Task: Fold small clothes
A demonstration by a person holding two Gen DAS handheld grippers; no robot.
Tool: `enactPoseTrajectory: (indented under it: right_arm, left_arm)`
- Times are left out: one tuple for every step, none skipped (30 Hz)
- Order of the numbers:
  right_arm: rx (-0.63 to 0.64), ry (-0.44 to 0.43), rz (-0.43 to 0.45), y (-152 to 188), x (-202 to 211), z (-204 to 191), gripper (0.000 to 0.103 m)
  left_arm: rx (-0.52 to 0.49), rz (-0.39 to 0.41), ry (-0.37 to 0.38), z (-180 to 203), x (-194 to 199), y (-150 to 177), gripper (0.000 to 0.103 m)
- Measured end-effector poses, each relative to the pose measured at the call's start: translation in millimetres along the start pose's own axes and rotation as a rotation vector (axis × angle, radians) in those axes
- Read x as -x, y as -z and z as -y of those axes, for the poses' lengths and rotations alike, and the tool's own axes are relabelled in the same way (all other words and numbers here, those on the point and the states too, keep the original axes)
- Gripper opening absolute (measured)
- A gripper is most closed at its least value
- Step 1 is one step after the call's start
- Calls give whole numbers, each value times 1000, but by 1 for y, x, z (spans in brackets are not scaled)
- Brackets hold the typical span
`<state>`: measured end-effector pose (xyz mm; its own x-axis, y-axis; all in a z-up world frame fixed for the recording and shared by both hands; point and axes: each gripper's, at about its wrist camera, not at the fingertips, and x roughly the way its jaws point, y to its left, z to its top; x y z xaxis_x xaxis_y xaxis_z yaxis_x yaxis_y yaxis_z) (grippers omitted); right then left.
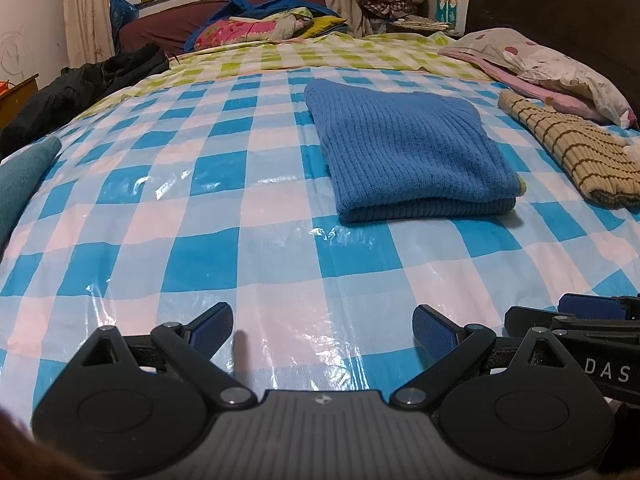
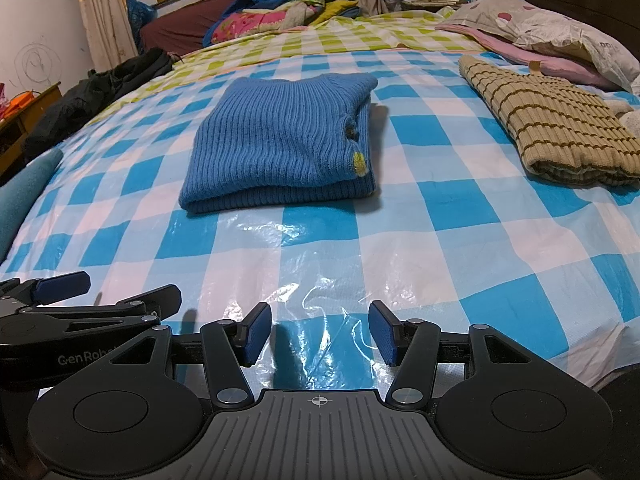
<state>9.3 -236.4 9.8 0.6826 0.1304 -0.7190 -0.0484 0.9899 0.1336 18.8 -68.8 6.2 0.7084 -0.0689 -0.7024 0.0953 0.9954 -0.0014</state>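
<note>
Blue sweater (image 2: 280,148) folded, untouched | L gripper (image 1: 322,332) jaws wide, empty | R gripper (image 2: 320,332) same

The blue sweater (image 2: 280,140) is thick ribbed knit, soft and matt. The striped sweater (image 2: 556,128) is ribbed knit too. The checked sheet (image 2: 460,240) on the bed is shiny, crinkly plastic. The fingers (image 2: 256,336) have bumpy blue pads on matt black plastic.

dim, sharp, glare, fisheye-warped edges
</note>
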Motion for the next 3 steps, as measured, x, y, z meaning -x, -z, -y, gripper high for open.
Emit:
enactPoseTrajectory:
  right_arm:
    - [0,0,0,0,0,0,54]
    - [0,0,0,0,0,0,54]
    - [-1,0,0,0,0,0,54]
  left_arm:
    - [2,-2,0,0,0,0,102]
    - [3,-5,1,0,-1,0,102]
    - [4,-8,1,0,-1,0,102]
